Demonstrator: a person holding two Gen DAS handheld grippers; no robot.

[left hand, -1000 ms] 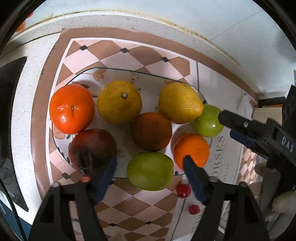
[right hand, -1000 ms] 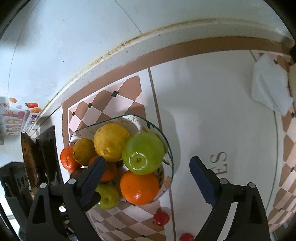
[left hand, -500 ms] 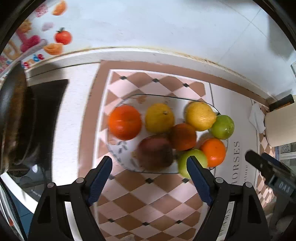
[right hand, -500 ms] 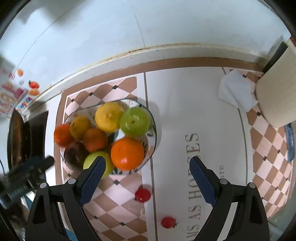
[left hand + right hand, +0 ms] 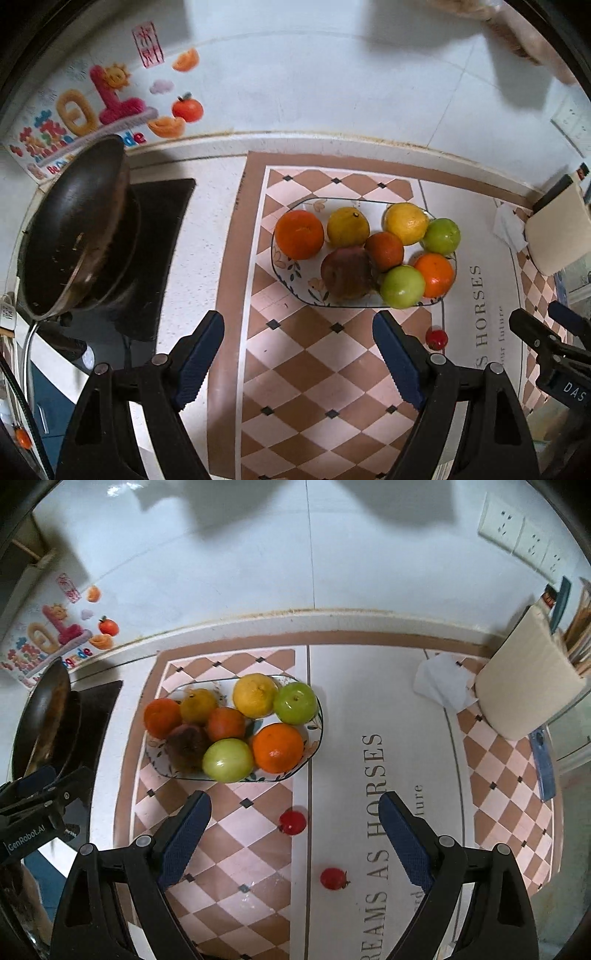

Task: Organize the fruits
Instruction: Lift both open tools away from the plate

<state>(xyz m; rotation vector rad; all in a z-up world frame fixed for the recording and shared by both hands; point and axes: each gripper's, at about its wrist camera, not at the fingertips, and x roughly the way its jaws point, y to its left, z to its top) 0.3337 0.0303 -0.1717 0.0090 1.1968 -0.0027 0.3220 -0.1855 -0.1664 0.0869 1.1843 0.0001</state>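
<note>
from the left wrist view, the left claw (image 5: 298, 356) hangs wide open and empty above the counter (image 5: 207, 258), with the plate (image 5: 286, 264) just beyond its tips. the plate holds eight fruits packed close: a big orange (image 5: 299, 234) at the plate's left end, two yellow lemons (image 5: 348, 226) along its far side, a darker orange in the middle, a brownish red fruit (image 5: 347, 273) at the near edge, two green apples (image 5: 402, 287) and a small orange (image 5: 434, 275) at the right end. one small red tomato (image 5: 436, 338) lies loose on the counter just off the plate's near right corner. left of the plate, well apart, a dark pan (image 5: 74, 236) sits on the stove.

from the right wrist view, the right claw (image 5: 293, 840) is also spread open and holds nothing. two tomatoes lie off the plate on its near side: one (image 5: 292, 822) close to the rim, the other (image 5: 333, 878) further toward the claw. a paper roll (image 5: 524, 679) stands well to the right of the plate.

i'd guess those tomatoes are the stragglers. they look light, smooth-skinned and soft, likely to roll or squash, so a gentle pinch across the middle seems best. the plate is crowded and the round fruit could shift, so i'd set each one in a gap beside the apples.
</note>
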